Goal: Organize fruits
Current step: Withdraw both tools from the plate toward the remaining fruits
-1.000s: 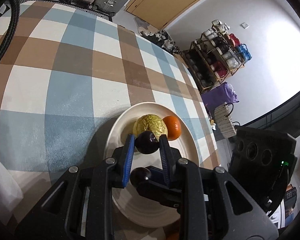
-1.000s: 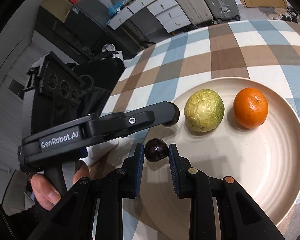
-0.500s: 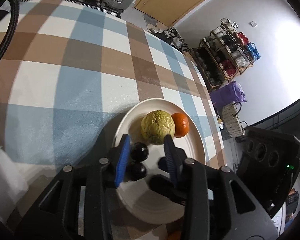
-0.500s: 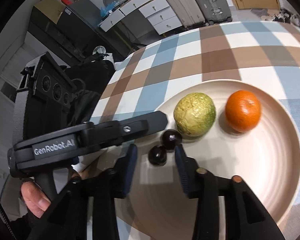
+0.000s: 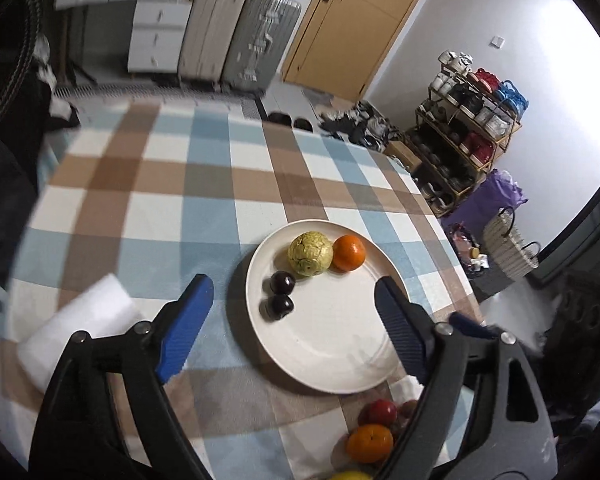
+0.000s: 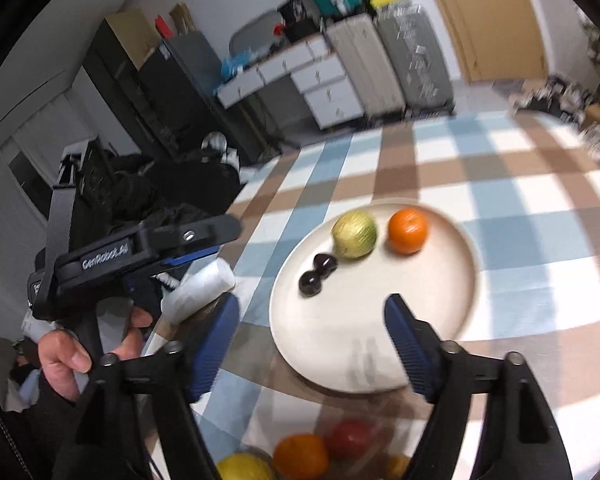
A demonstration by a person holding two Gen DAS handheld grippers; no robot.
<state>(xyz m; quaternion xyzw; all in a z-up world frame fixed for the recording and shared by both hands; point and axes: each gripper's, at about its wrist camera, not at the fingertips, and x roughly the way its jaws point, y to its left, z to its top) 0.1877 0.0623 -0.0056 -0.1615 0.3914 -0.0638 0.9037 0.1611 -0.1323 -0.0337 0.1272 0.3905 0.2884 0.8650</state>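
A cream plate [image 5: 340, 360] [image 6: 440, 320] on the checked tablecloth carries a yellow-green wrinkled fruit [image 5: 310, 254] [image 6: 354, 234], an orange [image 5: 349, 253] [image 6: 407, 230] and two dark plums side by side [image 5: 279, 294] [image 6: 318, 272]. My left gripper [image 5: 290, 294] hangs above the plate's near side, its jaws opening wide, nothing pressed between the blue pads. My right gripper [image 6: 312, 306] is likewise above the plate's near edge, jaws opening, empty. In the right wrist view the left gripper [image 6: 188, 256] shows at the left, held by a hand.
A pile of loose fruit lies near the table's front edge: an orange [image 5: 370, 443] [image 6: 300, 456], a red fruit [image 5: 380, 411] [image 6: 346, 438] and a yellow one [image 6: 244, 466]. A white roll [image 5: 80, 328] [image 6: 200, 288] lies left of the plate. Suitcases, drawers and a shoe rack stand beyond.
Both grippers held a dark plum a second ago, let them go on the plate, opened wide, and pulled back and upward. The two plums now rest beside the yellow-green fruit.
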